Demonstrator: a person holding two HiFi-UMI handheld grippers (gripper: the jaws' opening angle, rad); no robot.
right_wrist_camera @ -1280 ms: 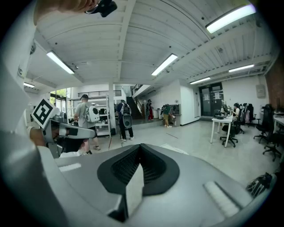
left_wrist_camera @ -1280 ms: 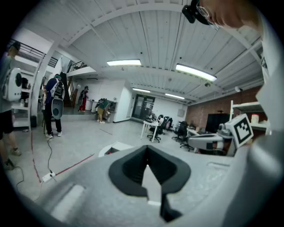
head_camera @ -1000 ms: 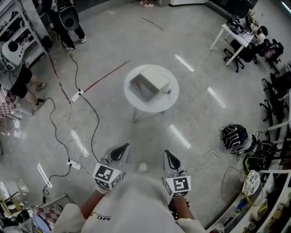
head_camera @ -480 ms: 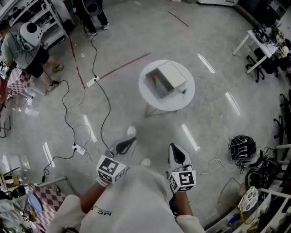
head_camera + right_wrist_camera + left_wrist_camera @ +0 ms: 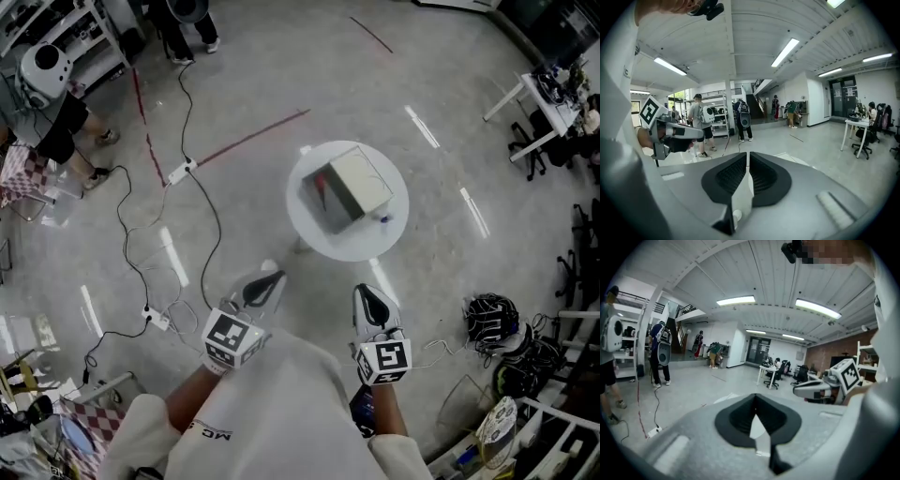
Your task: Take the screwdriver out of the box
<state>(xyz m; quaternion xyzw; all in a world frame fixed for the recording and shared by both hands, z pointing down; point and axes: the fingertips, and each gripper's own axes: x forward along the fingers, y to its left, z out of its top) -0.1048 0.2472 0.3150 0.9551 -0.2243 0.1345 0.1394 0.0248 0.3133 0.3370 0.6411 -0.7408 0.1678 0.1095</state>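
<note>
Head view: the box (image 5: 349,186) sits on the round white table (image 5: 314,239) at centre frame, and I can't make out the screwdriver. Low in frame and well apart from it, the left gripper (image 5: 269,278) is pinched closed and empty. The right gripper (image 5: 367,292) is cracking open, with nothing between its jaws.

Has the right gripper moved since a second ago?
Yes. In the head view the right gripper has moved toward the round table; the floor gap to its rim has shrunk. Its jaws are opening, nothing between them.

open floor (image 5: 323,286) ahead up to round table (image 5: 352,246); box (image 5: 352,187) fills table middle; cables (image 5: 208,211) snake over floor at left
</note>
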